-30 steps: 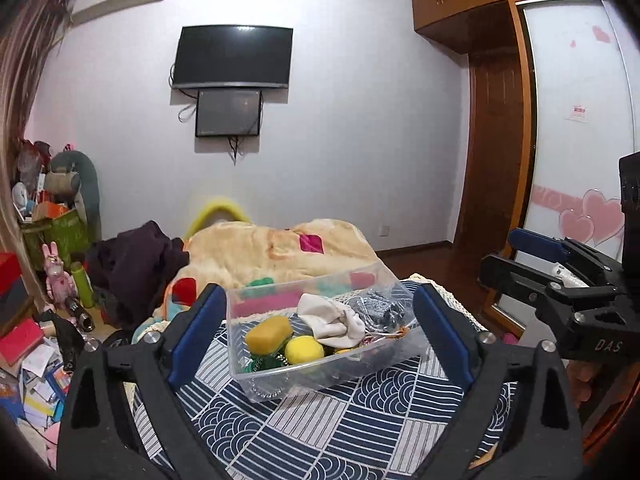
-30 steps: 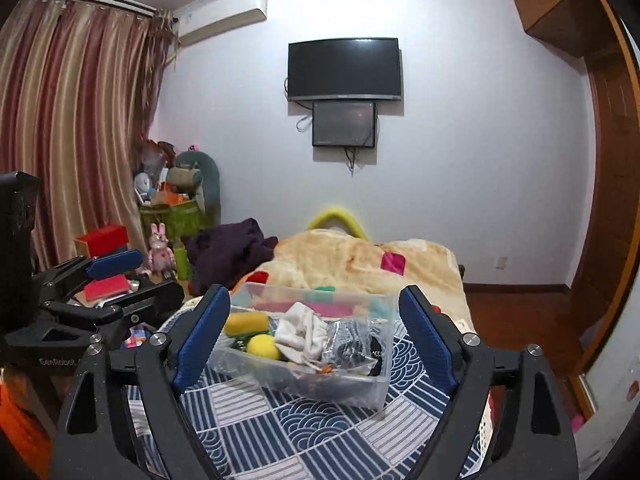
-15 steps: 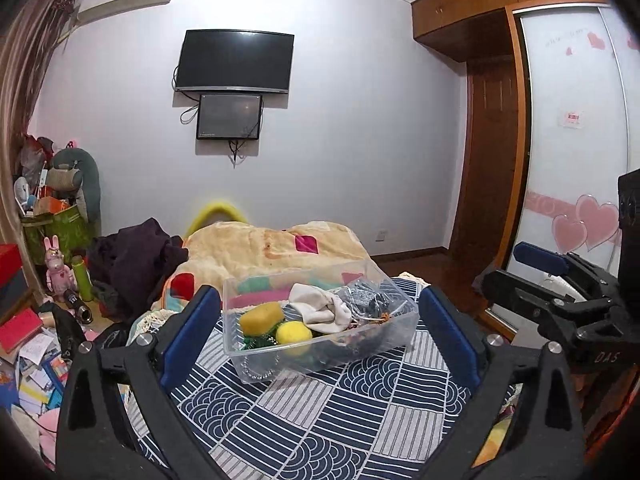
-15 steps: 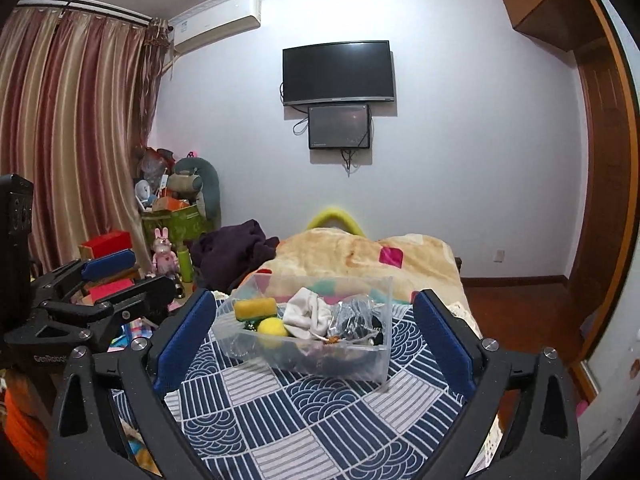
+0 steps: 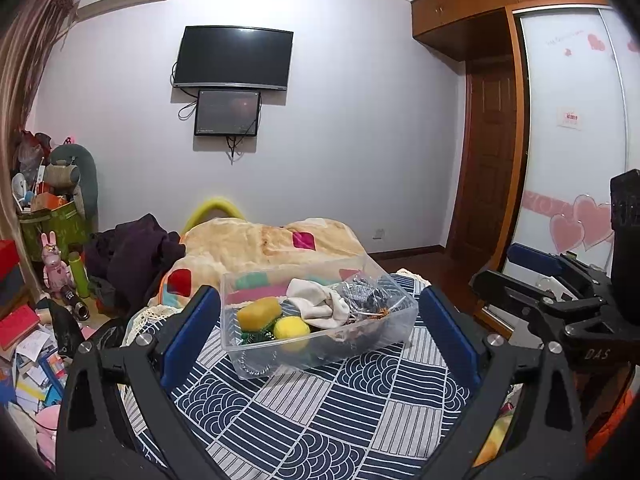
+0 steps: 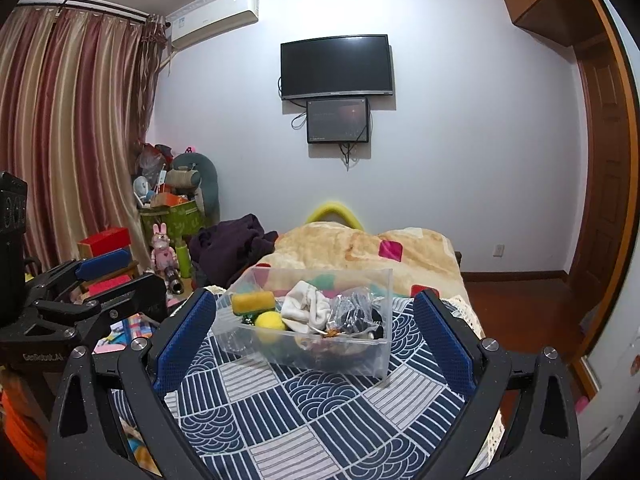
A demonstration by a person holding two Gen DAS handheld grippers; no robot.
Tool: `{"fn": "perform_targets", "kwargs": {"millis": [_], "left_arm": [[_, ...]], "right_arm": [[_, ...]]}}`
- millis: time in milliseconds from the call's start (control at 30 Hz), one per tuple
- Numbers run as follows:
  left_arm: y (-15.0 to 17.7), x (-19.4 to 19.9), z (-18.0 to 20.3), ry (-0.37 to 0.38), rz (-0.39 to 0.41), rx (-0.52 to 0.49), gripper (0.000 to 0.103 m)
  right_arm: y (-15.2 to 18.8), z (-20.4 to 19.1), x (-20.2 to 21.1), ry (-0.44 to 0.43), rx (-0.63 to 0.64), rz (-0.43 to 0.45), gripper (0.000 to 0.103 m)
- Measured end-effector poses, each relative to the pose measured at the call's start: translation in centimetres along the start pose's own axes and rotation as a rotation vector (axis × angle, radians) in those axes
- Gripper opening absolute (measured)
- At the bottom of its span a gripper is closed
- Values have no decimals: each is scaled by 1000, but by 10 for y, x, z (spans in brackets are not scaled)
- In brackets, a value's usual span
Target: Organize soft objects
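Note:
A clear plastic bin (image 5: 320,354) (image 6: 304,354) stands on a table with a blue-and-white patterned cloth (image 5: 320,412) (image 6: 304,412). In it lie a yellow sponge (image 5: 259,312) (image 6: 253,302), a yellow ball (image 5: 291,328) (image 6: 269,321), a white cloth (image 5: 318,304) (image 6: 306,306) and dark crinkled items (image 5: 362,294) (image 6: 348,314). My left gripper (image 5: 318,344) is open and empty, in front of the bin. My right gripper (image 6: 310,340) is open and empty, also short of the bin. Each gripper shows at the edge of the other's view.
Behind the table is a bed with a tan blanket (image 5: 272,244) (image 6: 360,248) and dark clothes (image 5: 132,252). Clutter, boxes and a pink rabbit toy (image 6: 162,246) sit at the left by the curtain. A wardrobe with a sliding door (image 5: 568,160) is on the right.
Both grippers have drawn back and risen a little from the bin, which now looks smaller and farther away. Both stay open and empty.

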State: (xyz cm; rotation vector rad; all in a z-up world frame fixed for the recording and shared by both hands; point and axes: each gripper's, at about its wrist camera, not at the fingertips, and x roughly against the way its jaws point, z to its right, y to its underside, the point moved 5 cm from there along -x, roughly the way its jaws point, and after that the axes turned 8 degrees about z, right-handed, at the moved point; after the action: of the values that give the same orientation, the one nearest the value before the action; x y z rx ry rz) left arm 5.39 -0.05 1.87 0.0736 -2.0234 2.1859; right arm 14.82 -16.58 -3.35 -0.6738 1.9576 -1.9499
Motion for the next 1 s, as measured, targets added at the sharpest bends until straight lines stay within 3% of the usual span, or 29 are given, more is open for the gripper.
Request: {"fn": "perform_targets", "kwargs": {"millis": [1000], "left_arm": [[5,2,4,6,-12,-6,103]], "right_arm": [[0,0,0,0,-5,-3,99]]}}
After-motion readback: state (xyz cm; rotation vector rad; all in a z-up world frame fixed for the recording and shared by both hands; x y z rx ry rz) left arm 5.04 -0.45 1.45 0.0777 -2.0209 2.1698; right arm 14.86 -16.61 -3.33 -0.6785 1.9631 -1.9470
